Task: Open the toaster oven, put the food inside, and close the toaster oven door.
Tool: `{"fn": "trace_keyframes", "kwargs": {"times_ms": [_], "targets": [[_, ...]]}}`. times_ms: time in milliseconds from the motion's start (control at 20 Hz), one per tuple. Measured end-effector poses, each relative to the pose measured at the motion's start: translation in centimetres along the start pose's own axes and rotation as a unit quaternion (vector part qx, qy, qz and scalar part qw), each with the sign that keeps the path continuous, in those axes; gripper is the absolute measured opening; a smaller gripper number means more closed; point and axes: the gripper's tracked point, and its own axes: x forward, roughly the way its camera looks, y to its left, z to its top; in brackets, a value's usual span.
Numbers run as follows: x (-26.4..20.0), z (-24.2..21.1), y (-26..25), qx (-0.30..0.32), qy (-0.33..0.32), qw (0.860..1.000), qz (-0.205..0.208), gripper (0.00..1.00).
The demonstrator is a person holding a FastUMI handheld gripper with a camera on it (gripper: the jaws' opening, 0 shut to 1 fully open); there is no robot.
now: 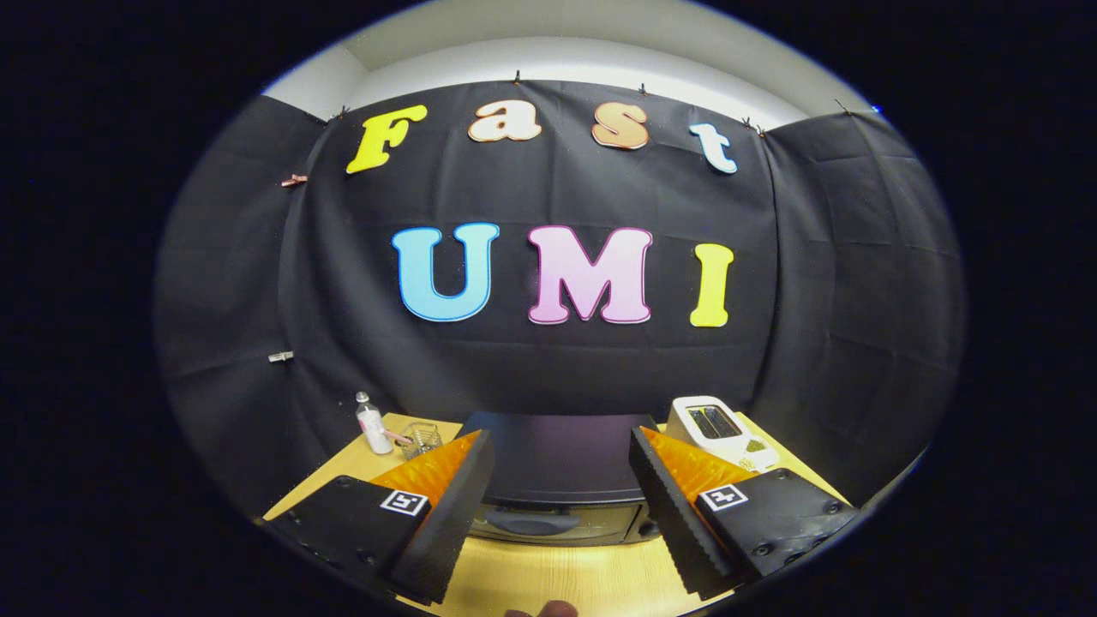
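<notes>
Tongs [561, 506] spread wide, nothing held. Black toaster oven [557, 480] sits on the wooden tabletop [557, 574] just ahead between the fingers; its front is partly hidden by them, door looks closed. White toaster [716, 428] right, small bottle [372, 424] and glass container [420, 439] left. Food hard to make out.

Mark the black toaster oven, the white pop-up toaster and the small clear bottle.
Black toaster oven [557, 458]: gripper view, on its flat top.
White pop-up toaster [718, 428]: gripper view, on its slotted top.
Small clear bottle [374, 428]: gripper view, on its body.
</notes>
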Motion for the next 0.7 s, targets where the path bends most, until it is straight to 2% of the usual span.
{"fn": "trace_keyframes", "kwargs": {"times_ms": [400, 700], "targets": [[-1.8, 4.9, 1.0, -0.018, -0.033, 0.999, 0.016, 0.99], [-1.9, 4.7, 0.8, -0.033, -0.027, 0.999, 0.015, 0.99]]}}
